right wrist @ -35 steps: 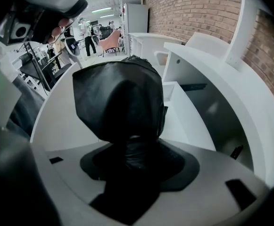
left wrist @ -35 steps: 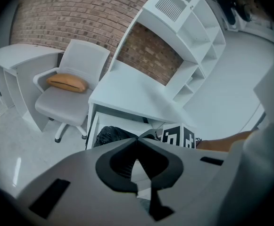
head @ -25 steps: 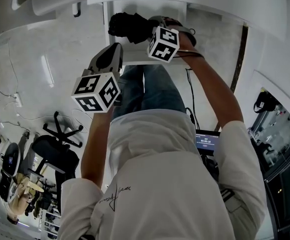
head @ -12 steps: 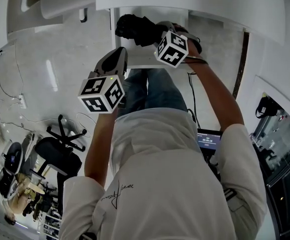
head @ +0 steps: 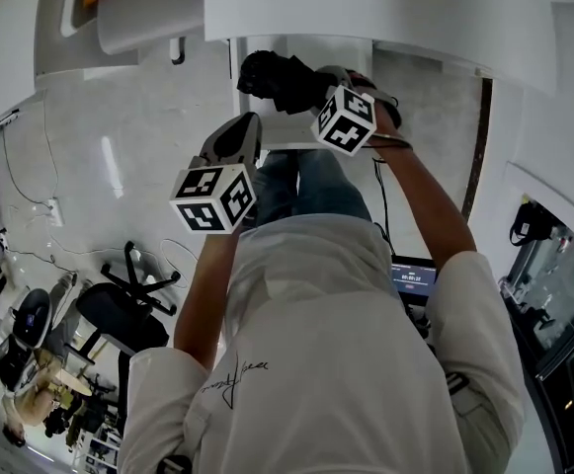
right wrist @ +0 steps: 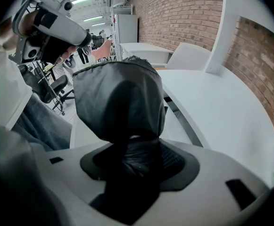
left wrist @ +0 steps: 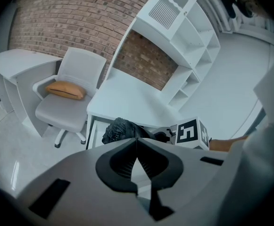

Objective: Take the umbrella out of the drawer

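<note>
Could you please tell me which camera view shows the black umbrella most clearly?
The right gripper view: the umbrella fills the frame close up, its black fabric clamped between the jaws. In the head view the umbrella is small and dark near the top; in the left gripper view only a crumpled part of the umbrella shows.
</note>
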Tool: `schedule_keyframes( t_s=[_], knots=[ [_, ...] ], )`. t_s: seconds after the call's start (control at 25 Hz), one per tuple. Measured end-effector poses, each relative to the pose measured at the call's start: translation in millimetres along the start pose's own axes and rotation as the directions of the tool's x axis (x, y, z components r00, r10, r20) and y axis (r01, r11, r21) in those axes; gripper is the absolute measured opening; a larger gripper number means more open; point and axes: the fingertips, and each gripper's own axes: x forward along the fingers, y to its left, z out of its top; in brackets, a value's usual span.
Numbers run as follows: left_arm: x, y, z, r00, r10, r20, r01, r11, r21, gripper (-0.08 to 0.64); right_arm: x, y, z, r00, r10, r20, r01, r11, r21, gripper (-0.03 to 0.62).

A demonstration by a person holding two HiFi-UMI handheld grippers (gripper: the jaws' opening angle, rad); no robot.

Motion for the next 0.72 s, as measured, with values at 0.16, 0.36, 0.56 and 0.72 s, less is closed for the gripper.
schedule_keyframes(
  t_s=[0.16, 0.36, 0.56, 0.72],
  knots=[
    [-7, -4, -2, 1.0, -0.004, -0.002, 0.004, 1.0, 0.011, 0.017, -11, 4, 2, 1.0, -0.008, 0.006, 0.008, 1.0, 0.011, 0.244],
    [-15, -12, -4, 1.0, -0.016, -0.003, 0.016, 0.999, 0.038, 0.017, -23, 7, -1, 1.0, -0.02, 0.008, 0.02, 0.999, 0.026, 0.244],
    [-25, -20, -5, 0.999, -0.037, -0.002, 0.037, 0.997, 0.067, 0.017, -37, 11, 2, 0.999, -0.025, 0.022, 0.024, 0.999, 0.049, 0.244],
    [-34, -32, 6, 0.997, -0.061, 0.041, 0.058, 0.996, 0.075, 0.017, -50, 11, 5, 0.999, -0.031, 0.029, 0.029, 0.999, 0.045, 0.244]
  ],
)
